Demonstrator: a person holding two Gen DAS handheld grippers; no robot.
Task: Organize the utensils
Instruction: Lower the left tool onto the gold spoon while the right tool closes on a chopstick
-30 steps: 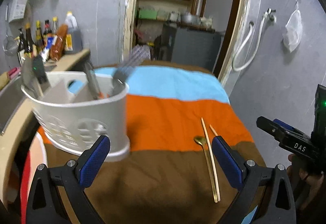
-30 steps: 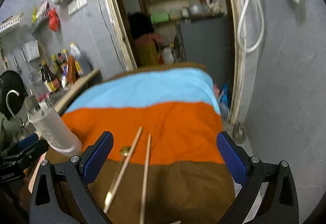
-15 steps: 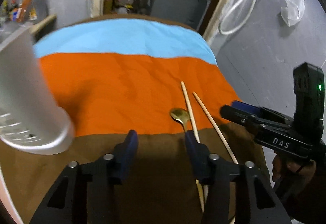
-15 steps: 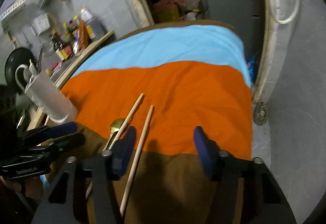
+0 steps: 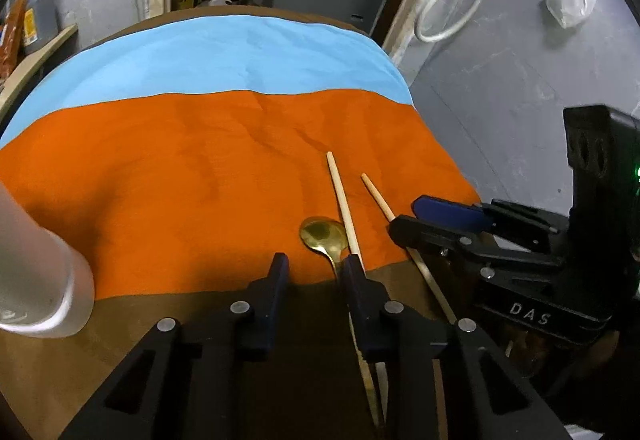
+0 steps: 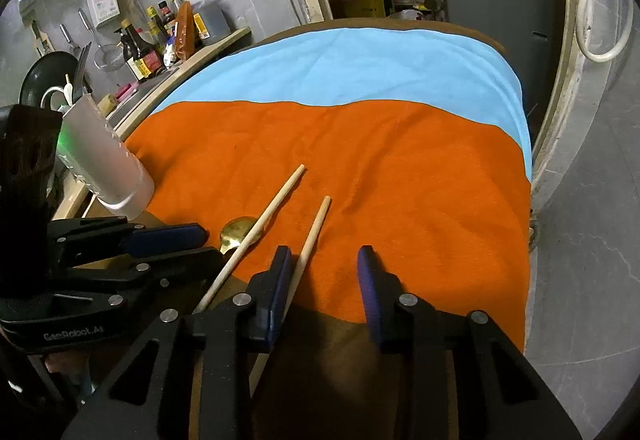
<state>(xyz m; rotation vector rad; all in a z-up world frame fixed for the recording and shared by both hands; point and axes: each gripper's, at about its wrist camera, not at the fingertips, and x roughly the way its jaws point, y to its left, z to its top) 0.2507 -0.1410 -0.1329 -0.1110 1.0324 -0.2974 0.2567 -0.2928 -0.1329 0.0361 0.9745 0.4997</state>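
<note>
Where walls are grey, striped cloth [image 5: 208, 168], chopsticks [image 5: 342, 196]

Spoon [image 5: 322, 236] lies left of two chopsticks [image 5: 343, 200] on the cloth [image 5: 200, 168]; holder [image 6: 102, 160] farther left.
</note>
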